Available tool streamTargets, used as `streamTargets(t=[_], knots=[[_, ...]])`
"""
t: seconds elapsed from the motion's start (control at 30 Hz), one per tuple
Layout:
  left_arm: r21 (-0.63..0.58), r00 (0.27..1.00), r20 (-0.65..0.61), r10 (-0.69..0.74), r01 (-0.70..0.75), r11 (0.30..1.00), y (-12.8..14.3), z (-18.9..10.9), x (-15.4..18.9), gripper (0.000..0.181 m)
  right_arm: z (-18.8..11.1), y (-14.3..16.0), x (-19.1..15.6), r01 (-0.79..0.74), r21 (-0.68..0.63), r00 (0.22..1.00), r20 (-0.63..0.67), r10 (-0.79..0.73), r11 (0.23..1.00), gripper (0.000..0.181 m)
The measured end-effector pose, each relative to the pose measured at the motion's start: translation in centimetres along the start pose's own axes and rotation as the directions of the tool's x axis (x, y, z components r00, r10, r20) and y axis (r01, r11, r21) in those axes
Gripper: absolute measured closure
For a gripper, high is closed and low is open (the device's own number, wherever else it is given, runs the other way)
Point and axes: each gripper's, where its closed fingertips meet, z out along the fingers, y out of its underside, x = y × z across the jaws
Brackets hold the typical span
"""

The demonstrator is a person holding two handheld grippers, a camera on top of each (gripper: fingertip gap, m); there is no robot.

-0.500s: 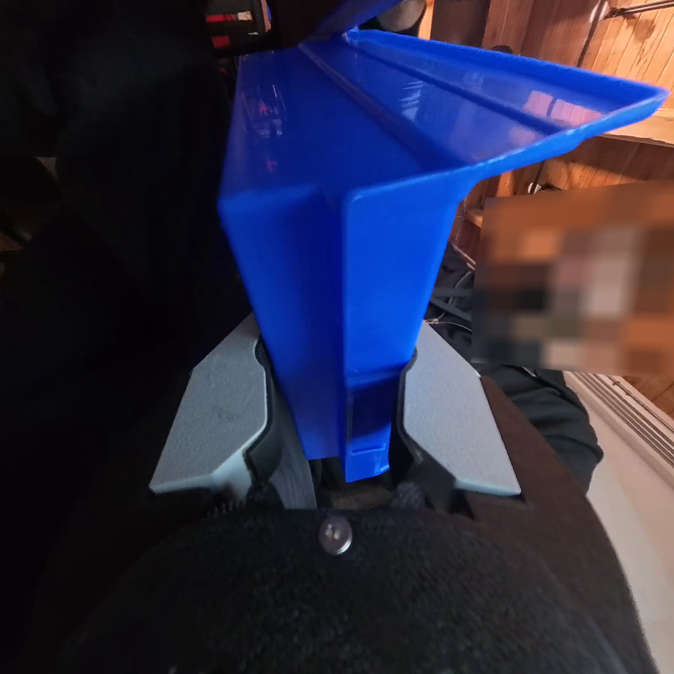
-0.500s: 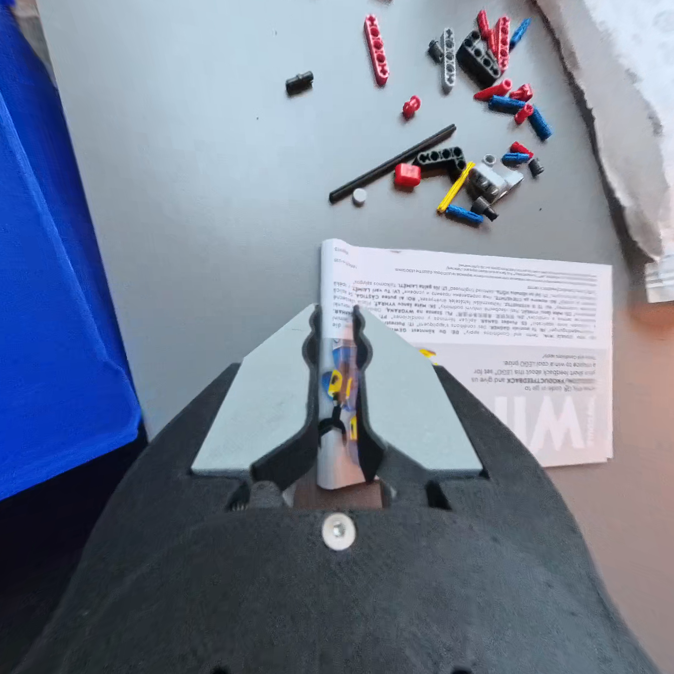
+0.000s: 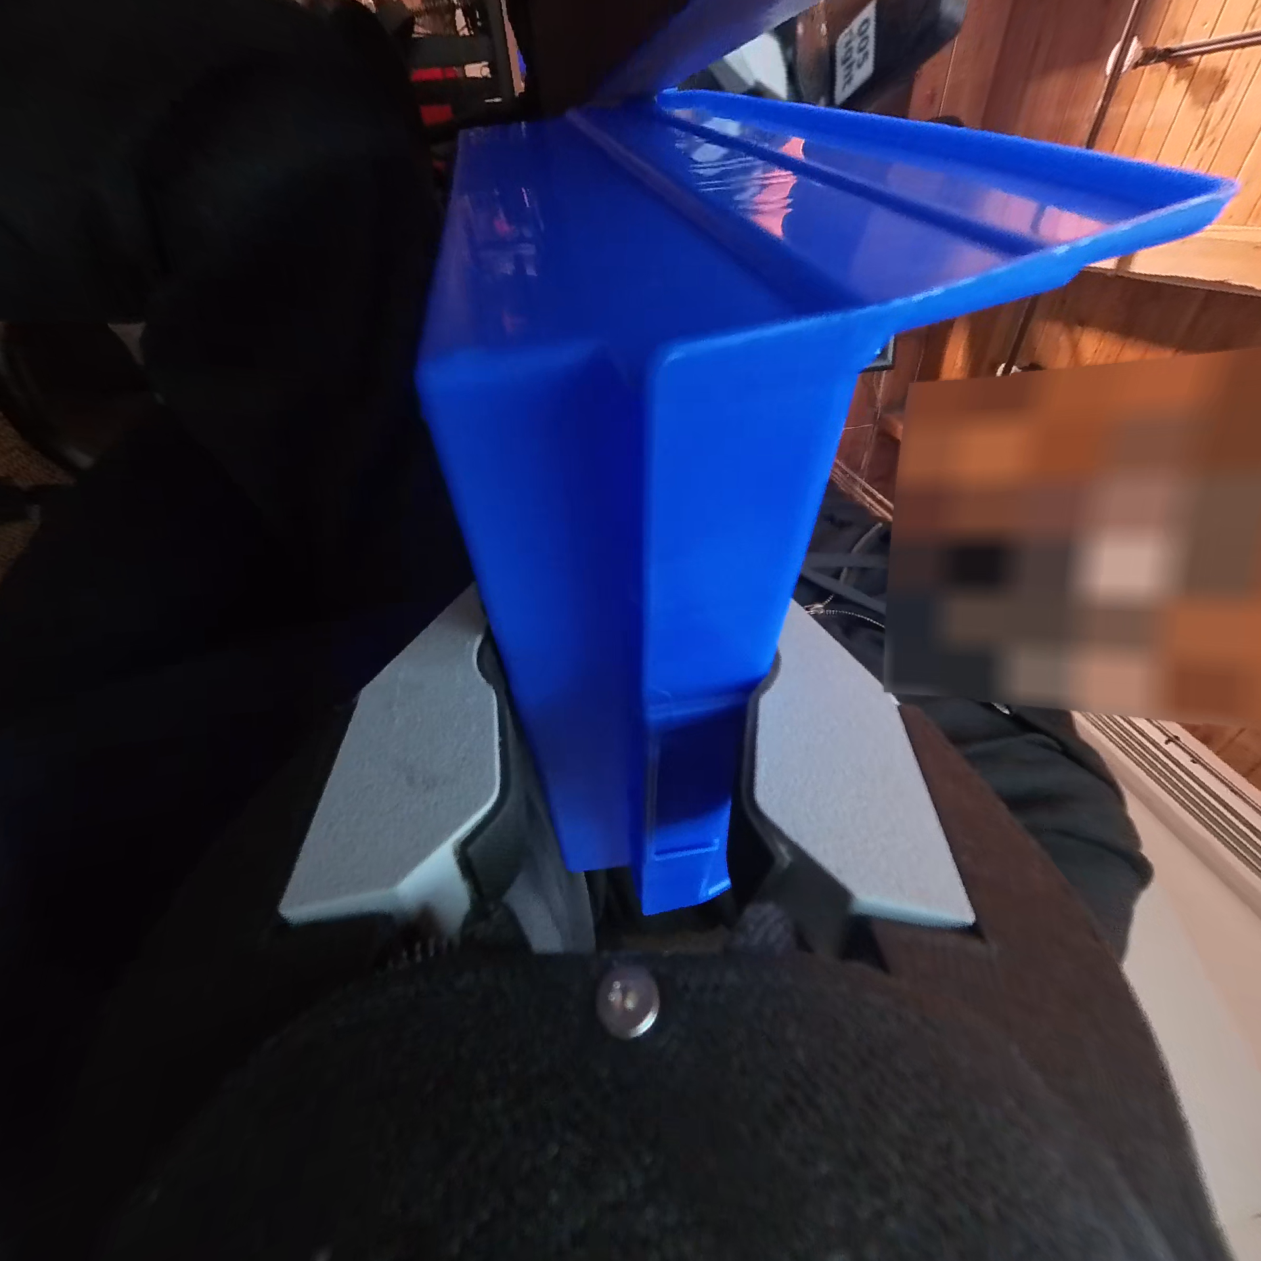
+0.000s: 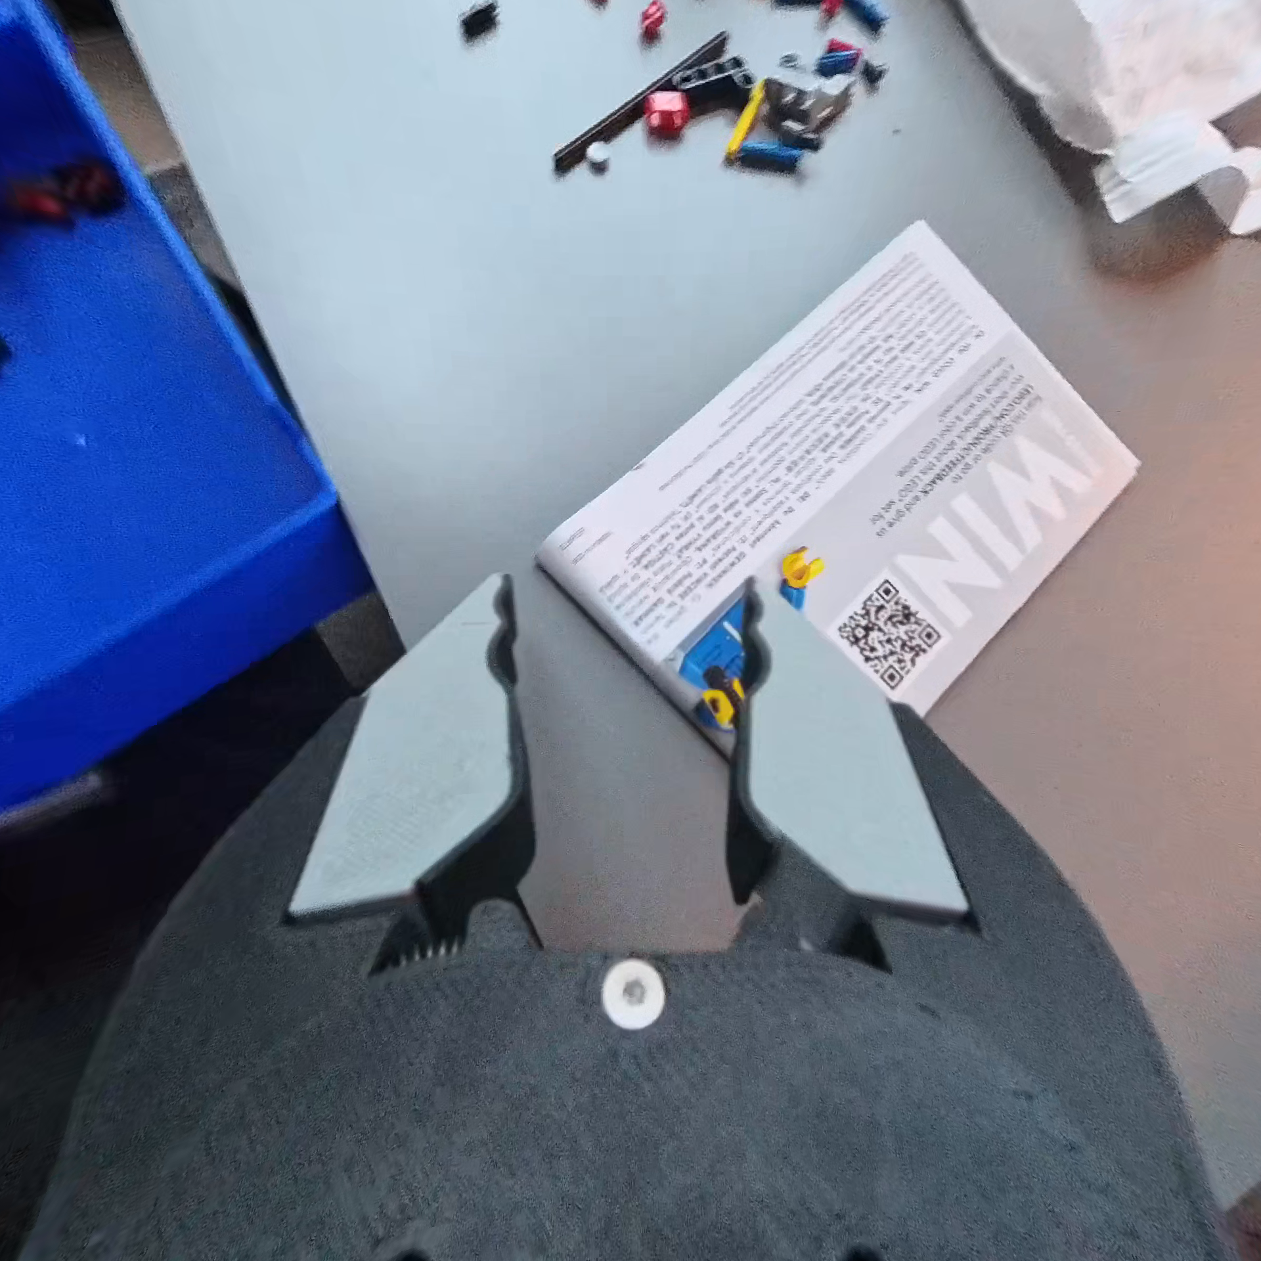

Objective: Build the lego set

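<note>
My left gripper (image 3: 628,682) is shut on the corner of a blue plastic bin (image 3: 614,423) and holds it tipped up in the air. The same bin (image 4: 136,443) shows at the left of the right wrist view, with a few small red pieces (image 4: 61,191) on its inner wall. My right gripper (image 4: 628,593) is open and empty, just above the grey table (image 4: 423,307). The white instruction booklet (image 4: 853,477) lies flat on the table, its near corner under my right finger. Loose red, blue, black and yellow Lego pieces (image 4: 716,109) lie scattered at the far side.
A crumpled white paper bag (image 4: 1126,102) lies at the far right of the table. Behind the bin in the left wrist view are a wooden wall (image 3: 1092,68) and a person's dark sleeve (image 3: 1037,819). The table's left edge (image 4: 205,225) runs beside the bin. Some 35 cm of space lies between my two pairs of fingers.
My right gripper has opened and let go of the booklet, which now lies flat and turned on the table. The gripper has moved nearer and left. The left gripper still holds the bin.
</note>
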Motion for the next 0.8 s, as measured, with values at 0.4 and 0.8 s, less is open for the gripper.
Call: streamTargets(t=[0.4, 0.8], knots=[[-0.031, 0.999, -0.044, 0.002, -0.004, 1.0, -2.1, -1.1, -0.3, 0.111, 3.7, 2.0, 5.0, -0.464, -0.077, 0.857, -0.291, 0.425, 0.882, 0.026], [-0.102, 0.996, -0.081, 0.026, -0.034, 0.994, -2.6, -0.3, 0.5, 0.111, 2.6, 2.4, 5.6, -0.206, -0.192, 0.978, -0.056, 0.199, 0.96, 0.042]])
